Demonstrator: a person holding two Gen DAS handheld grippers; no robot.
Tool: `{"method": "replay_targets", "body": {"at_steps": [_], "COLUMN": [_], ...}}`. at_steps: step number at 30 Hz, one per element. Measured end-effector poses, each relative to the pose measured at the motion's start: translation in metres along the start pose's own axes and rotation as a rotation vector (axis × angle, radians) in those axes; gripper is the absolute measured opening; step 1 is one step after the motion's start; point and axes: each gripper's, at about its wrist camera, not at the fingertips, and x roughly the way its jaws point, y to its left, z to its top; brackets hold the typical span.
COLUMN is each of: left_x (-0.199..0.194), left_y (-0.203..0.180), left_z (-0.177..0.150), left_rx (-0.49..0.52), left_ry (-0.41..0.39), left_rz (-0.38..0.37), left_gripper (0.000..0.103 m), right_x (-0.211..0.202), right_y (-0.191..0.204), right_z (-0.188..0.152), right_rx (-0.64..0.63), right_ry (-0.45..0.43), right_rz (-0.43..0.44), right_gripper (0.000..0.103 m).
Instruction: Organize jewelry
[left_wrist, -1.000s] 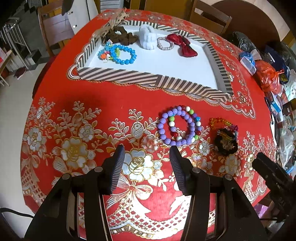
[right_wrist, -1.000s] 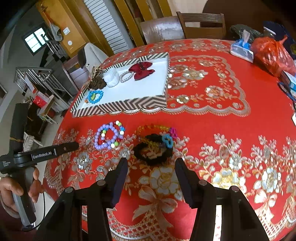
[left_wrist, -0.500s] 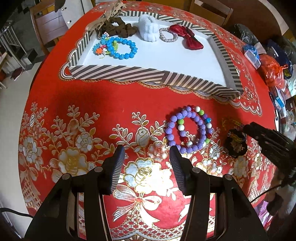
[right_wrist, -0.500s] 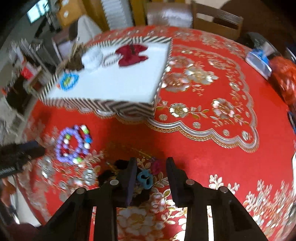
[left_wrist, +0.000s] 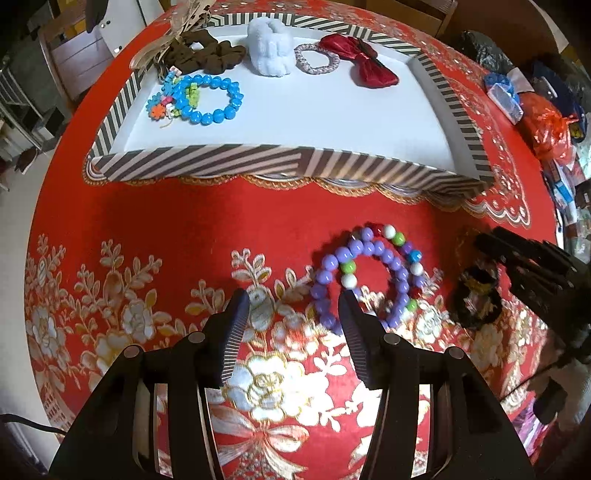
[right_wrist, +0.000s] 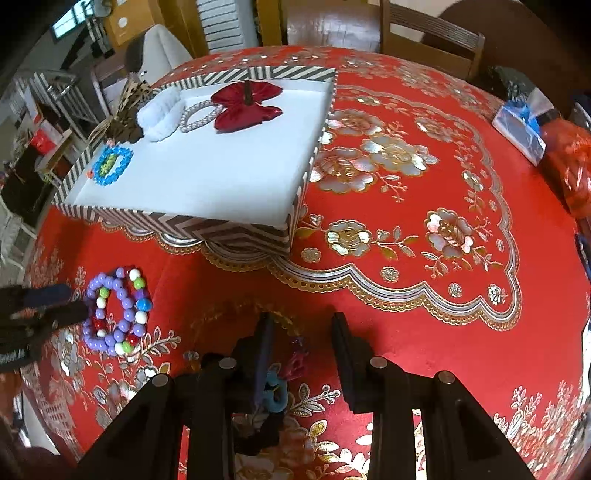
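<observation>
Careful: your left claw (left_wrist: 291, 314) hangs wide open and empty beside the purple bead bracelet (left_wrist: 369, 277) on the worktop (left_wrist: 166, 229). Your right claw (right_wrist: 301, 347) looks half shut around the black scrunchie (right_wrist: 258, 435); its tangled charms could snag.

Both grippers point steeply down at the tabletop. The left gripper (left_wrist: 293, 306) holds its jaws wide apart. The right gripper (right_wrist: 301, 336) has its jaws partly closed.
</observation>
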Motion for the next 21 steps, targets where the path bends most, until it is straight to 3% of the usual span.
{"method": "replay_targets", "body": {"at_steps": [3,5,7,8,13,21], "left_x": [0.004,0.005,0.006,0.006,0.003,-0.045], "left_y": [0.0,-0.002,-0.003,-0.005,-0.002,0.003], "left_z": [0.005,0.007,0.009,0.009,0.006,0.0], "left_rx": [0.004,0.022,0.039,0.058,0.068,0.05], "left_ry": [-0.017,-0.026,-0.03,-0.041,-0.037,-0.109], "left_rz": [-0.019,-0.035,-0.067,-0.032,-0.083,-0.14], "left_gripper": [0.05,0.046,0.02,0.009,0.008,0.008], "right_x": [0.001,0.001,0.0,0.0,-0.013,-0.058], "right_y": [0.0,-0.001,0.0,0.0,-0.003,-0.005], "right_z": [-0.001,-0.001,-0.002,-0.003,-0.002,0.001], "right_rx": [-0.001,0.006,-0.003,-0.001,0.032,0.064], "right_ry": [-0.021,-0.044,-0.056,-0.056,-0.084,-0.167], "right_rz": [0.011,0.032,0.019,0.022,0.072,0.16], "right_gripper": [0.031,0.019,0.013,0.008,0.008,0.008]}}
